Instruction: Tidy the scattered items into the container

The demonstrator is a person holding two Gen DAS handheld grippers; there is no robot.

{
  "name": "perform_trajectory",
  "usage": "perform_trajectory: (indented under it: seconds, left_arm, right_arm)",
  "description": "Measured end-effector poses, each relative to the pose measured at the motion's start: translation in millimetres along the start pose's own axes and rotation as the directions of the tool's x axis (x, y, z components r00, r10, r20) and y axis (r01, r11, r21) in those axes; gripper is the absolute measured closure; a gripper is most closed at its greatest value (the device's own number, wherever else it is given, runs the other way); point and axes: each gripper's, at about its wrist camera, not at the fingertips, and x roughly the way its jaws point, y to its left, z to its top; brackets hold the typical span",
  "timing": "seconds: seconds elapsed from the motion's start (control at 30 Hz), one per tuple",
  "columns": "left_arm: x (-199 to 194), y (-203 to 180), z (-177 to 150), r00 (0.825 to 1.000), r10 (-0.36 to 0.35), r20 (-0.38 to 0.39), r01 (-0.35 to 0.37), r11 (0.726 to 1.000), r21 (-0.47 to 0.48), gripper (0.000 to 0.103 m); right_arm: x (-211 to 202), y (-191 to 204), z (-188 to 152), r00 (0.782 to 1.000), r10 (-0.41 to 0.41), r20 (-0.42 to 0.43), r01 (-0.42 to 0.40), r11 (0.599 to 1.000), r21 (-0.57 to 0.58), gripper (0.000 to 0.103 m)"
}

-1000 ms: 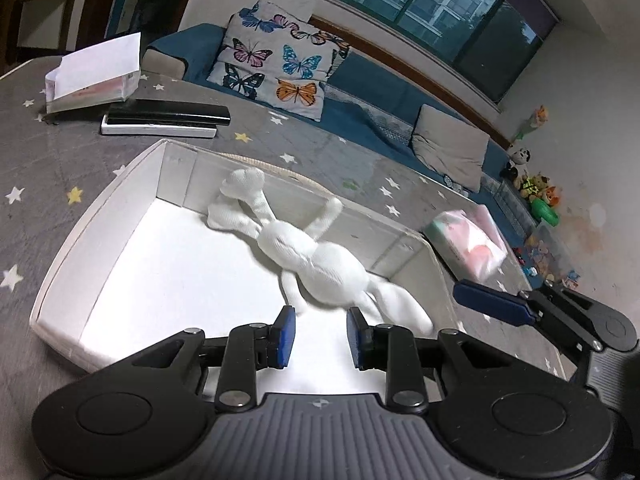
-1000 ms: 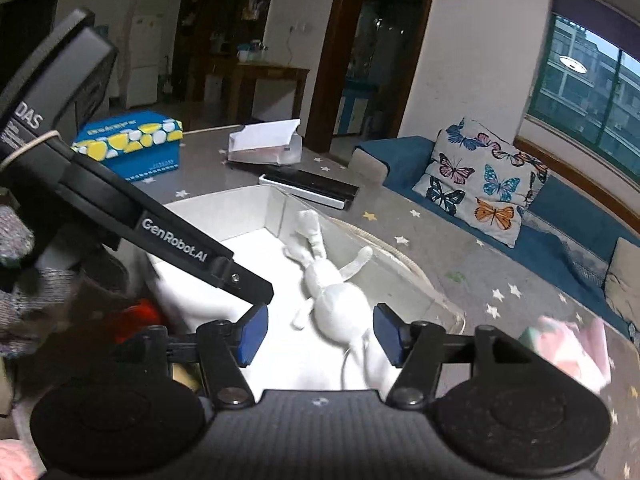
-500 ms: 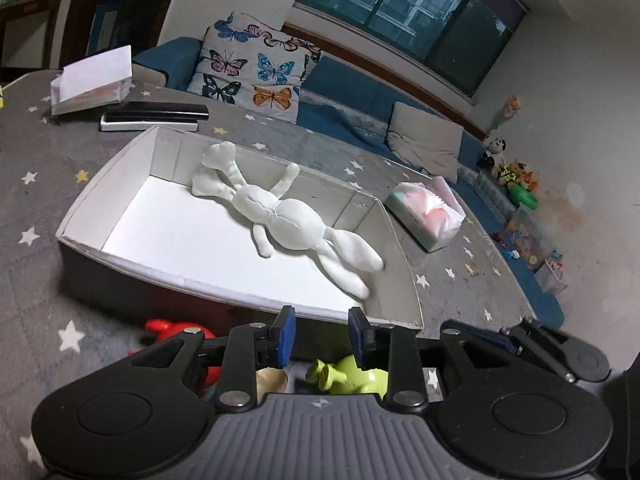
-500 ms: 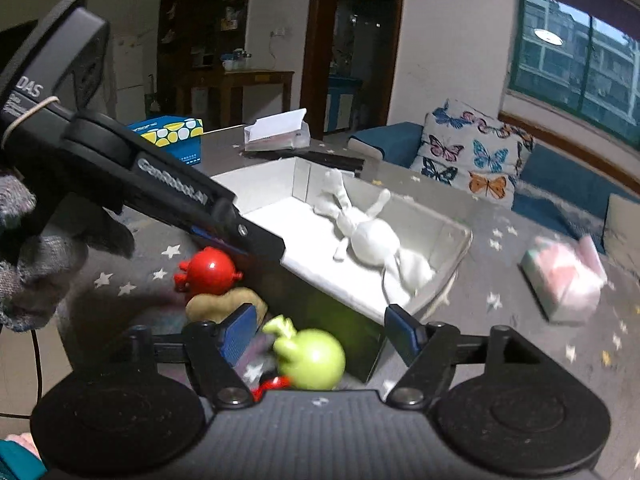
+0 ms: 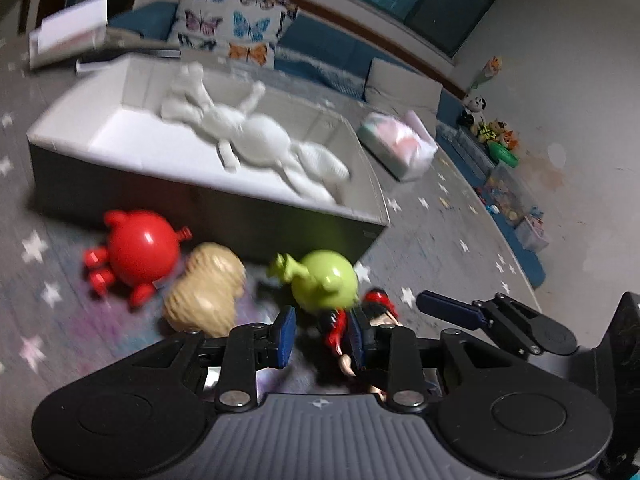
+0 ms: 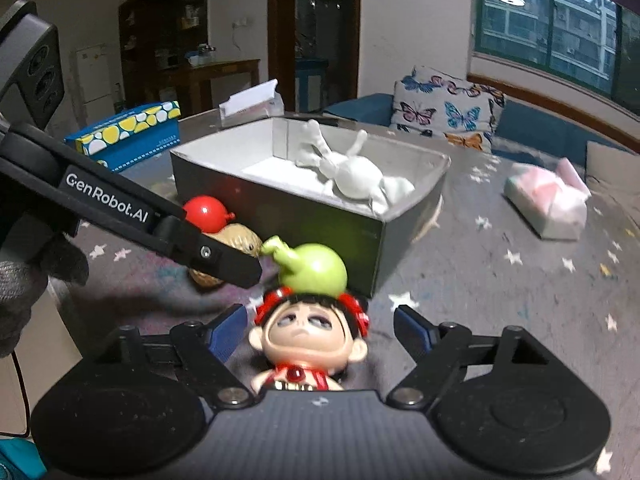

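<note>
The doll figure (image 6: 306,344) lies between the opening, untouching jaws of the right gripper (image 6: 316,330), just short of the green toy (image 6: 314,268); the pads are best centred on its head before closing. The left gripper (image 5: 320,334) is narrowly parted, its jaws empty. Counted: four loose toys (doll, green, red toy (image 5: 138,250), tan toy (image 5: 206,290)), one white plush (image 6: 352,172) inside one container (image 6: 280,204) beyond.

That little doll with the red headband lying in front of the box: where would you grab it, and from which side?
Probably by its big round head, coming down from above. The doll lies on its back between the right gripper's opening jaws, not yet touched. The head is its widest, firmest part; the green toy crowds its top, so close across the cheeks.
</note>
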Motion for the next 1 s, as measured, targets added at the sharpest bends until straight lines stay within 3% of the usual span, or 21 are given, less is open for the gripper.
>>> perform_trajectory:
  seconds: [0.23,0.57,0.83,1.0]
  left_arm:
    - [13,4,-7,0.998,-0.049,-0.048,0.047,0.998,-0.050,0.071]
    - [15,15,-8,0.990,-0.138,-0.040,0.131,0.981,-0.141,0.069]
    - [17,26,-7,0.980,-0.199,-0.021,0.189,0.956,-0.224,0.069]
    - [22,30,-7,0.981,-0.192,-0.022,0.181,0.952,-0.246,0.068]
  right_arm:
    - [4,-1,-13,1.000,0.003,-0.013,-0.002,0.999,0.049,0.021]
    - [9,3,-25,0.999,0.030,-0.017,-0.028,0.994,0.109,0.023]
    - [14,1,-30,0.999,0.039,-0.021,-0.035,0.986,0.161,0.034]
    - [15,-1,-28,0.999,0.053,-0.014,-0.049,0.981,0.190,0.036]
